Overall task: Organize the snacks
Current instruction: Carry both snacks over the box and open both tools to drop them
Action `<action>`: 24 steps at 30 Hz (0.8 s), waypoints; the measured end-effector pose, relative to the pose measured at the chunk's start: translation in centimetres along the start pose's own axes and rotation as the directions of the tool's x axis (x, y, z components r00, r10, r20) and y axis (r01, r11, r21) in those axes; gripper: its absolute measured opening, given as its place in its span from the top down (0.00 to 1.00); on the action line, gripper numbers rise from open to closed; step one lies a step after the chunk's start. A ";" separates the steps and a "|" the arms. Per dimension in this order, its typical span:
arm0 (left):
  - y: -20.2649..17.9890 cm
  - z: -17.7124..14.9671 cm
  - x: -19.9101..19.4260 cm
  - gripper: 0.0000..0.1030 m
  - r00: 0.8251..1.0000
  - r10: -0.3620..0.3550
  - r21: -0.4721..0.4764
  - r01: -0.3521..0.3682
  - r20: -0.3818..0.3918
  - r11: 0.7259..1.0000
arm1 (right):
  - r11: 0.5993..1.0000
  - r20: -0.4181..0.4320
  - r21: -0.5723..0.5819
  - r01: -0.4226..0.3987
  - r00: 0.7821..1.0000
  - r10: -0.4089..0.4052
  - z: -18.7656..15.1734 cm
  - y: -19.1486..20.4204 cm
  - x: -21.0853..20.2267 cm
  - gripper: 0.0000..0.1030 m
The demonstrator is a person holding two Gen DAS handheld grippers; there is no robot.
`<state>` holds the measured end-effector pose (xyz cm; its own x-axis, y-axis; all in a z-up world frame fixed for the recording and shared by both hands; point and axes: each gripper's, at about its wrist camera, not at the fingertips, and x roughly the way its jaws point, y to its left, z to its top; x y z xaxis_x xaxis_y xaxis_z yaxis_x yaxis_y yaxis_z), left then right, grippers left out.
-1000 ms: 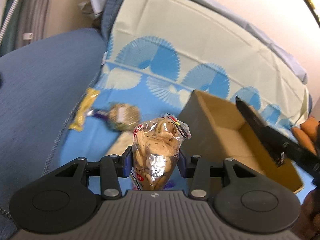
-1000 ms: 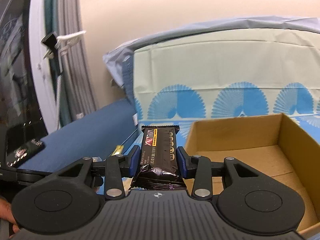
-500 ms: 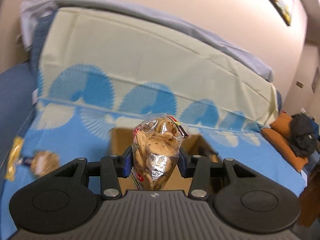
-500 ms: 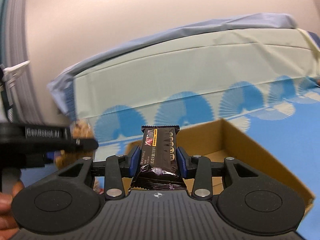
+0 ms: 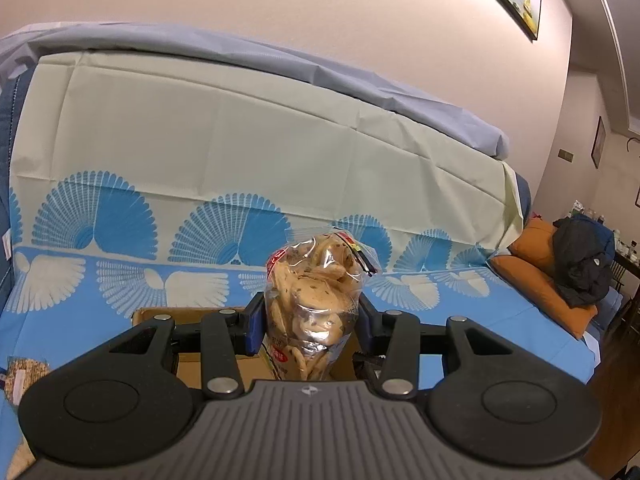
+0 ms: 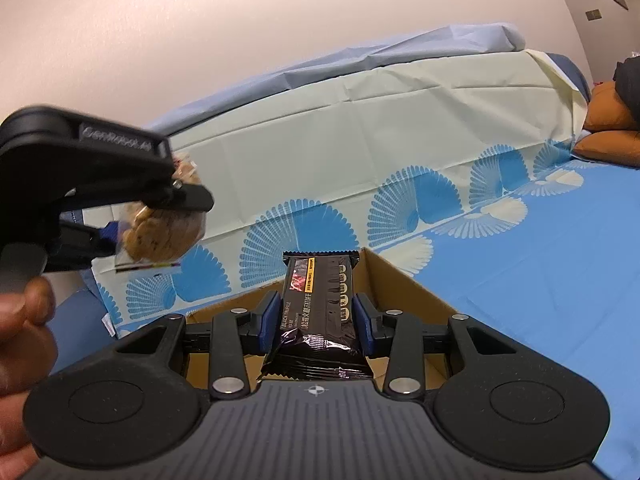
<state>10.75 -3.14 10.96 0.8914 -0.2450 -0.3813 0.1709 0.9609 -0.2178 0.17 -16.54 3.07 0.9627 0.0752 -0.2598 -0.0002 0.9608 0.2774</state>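
Box [image 6: 404, 280] sits just below my right gripper [image 6: 316, 320], jaws clamping the upright snack bar [image 6: 320, 296]; left gripper [image 5: 308, 316] grips cookies [image 5: 316, 280].

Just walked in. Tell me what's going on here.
A person is sorting snacks into a cardboard box on a blue patterned sheet. The left gripper is clamped on a clear bag of cookies, the right gripper on a dark snack bar. Both are held above the open box; neither is inside it yet.
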 end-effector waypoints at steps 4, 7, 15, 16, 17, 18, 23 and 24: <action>0.4 0.2 0.2 0.49 1.000 -0.002 -0.003 0.002 -0.022 1.000 | 1.000 0.008 -0.007 0.000 1.000 0.000 0.0 0.2 0.0 0.60; 0.6 0.2 0.1 0.25 0.999 0.013 -0.003 -0.013 -0.030 1.000 | 1.000 -0.003 -0.019 -0.008 1.000 0.008 -0.1 0.4 0.0 0.44; 0.4 -1.6 -2.3 0.24 0.998 0.026 0.053 -0.029 0.065 0.998 | 0.997 -0.012 -0.063 0.035 0.999 -0.036 -0.7 1.2 0.2 0.19; 0.4 -1.9 -2.7 0.25 0.997 0.024 0.051 -0.028 0.069 0.998 | 0.997 -0.014 -0.070 0.039 0.999 -0.040 -0.8 1.2 0.3 0.19; 0.7 -2.2 -3.1 0.25 0.997 0.018 0.045 -0.021 0.069 0.999 | 0.996 -0.014 -0.078 0.042 0.999 -0.043 -0.8 1.3 0.3 0.19; 0.9 -2.5 -3.5 0.26 0.998 0.010 0.040 -0.013 0.065 0.999 | 0.995 -0.014 -0.087 0.045 0.999 -0.047 -0.9 1.4 0.3 0.19; 2.8 -4.0 -5.6 0.42 0.999 -0.041 -0.005 0.041 0.017 0.999 | 0.988 -0.003 -0.149 0.048 0.999 -0.049 -1.5 2.2 -0.1 0.21; 3.3 -4.4 -6.2 0.48 0.999 -0.044 -0.013 0.044 0.007 0.999 | 0.986 -0.002 -0.161 0.044 0.999 -0.045 -1.7 2.4 -0.2 0.22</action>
<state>3.95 0.94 8.63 0.8858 -0.2863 -0.3651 0.2047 0.9473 -0.2462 -0.46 -13.83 2.22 0.9611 0.0325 -0.2742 -0.0012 0.9936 0.1134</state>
